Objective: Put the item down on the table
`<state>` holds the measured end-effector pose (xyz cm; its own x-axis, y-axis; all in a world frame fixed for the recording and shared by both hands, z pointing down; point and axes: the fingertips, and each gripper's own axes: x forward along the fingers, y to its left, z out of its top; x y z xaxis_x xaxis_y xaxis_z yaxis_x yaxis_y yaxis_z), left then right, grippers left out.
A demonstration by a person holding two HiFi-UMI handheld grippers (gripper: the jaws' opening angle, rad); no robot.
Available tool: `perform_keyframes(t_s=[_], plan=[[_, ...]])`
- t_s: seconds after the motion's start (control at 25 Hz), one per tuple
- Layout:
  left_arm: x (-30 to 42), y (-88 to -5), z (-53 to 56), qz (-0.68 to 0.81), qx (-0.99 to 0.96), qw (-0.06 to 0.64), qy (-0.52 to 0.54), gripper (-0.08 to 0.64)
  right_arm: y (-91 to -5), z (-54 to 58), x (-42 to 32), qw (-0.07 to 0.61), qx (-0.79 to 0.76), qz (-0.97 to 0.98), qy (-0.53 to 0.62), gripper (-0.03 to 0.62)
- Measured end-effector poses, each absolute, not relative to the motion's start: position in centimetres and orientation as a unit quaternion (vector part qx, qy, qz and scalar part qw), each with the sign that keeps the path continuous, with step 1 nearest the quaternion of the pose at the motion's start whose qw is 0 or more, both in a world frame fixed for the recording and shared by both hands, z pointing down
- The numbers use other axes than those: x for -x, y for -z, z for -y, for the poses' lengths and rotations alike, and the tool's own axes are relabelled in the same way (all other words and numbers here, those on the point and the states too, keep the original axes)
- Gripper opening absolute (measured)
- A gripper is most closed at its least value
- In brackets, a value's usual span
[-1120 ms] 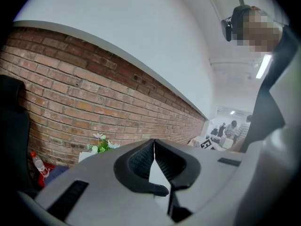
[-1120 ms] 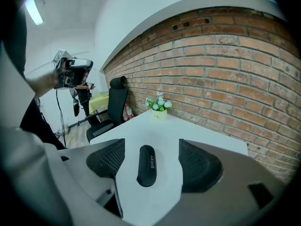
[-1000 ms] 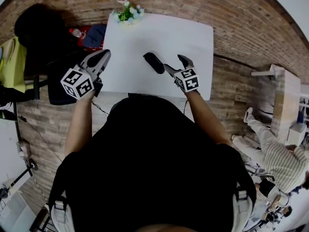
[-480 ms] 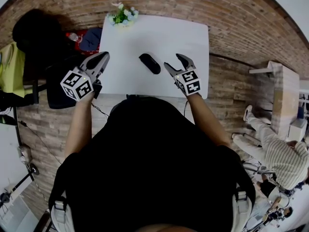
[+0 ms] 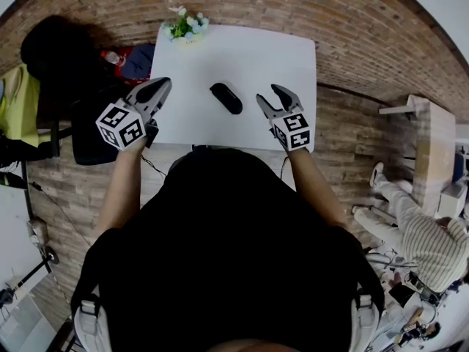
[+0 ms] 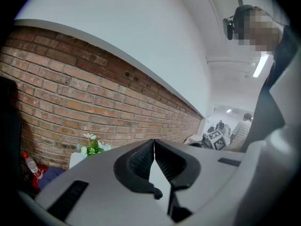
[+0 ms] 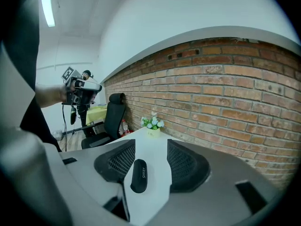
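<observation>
The item is a black oblong case point(image 5: 226, 98) that lies flat on the white table point(image 5: 256, 50), touched by nothing. My right gripper point(image 5: 268, 94) hovers to its right, apart from it. In the right gripper view the case point(image 7: 138, 175) shows through the gap of that gripper point(image 7: 150, 161), lying on the table ahead; the jaws have just been closing, still stand open, and nothing is between them. My left gripper point(image 5: 163, 85) hangs over the table's left edge. In its own view the left gripper point(image 6: 154, 145) has its tips together, holding nothing.
A small pot of flowers point(image 5: 185, 26) stands at the table's far left corner. A black office chair point(image 5: 88, 116) and a red bag point(image 5: 121, 53) are left of the table. Brick floor surrounds it. A seated person point(image 5: 418, 233) is at the right.
My right gripper has drawn back and risen away from the case, and its jaws have narrowed. The case stays where it lies on the table. The left gripper has shifted slightly.
</observation>
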<state>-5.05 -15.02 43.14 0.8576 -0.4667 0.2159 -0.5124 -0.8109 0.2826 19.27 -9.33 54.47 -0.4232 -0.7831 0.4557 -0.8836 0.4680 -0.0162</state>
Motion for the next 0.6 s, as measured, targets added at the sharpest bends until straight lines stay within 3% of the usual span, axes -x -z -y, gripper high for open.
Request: perform_keyframes(t_s=[0.6], plan=[[2.5, -43.2, 15.5, 0.24, -0.953, 0.169, -0.073, 0.014, -51.1, 8.5, -21.1, 0.133, -0.517, 0.838, -0.115, 0.147]])
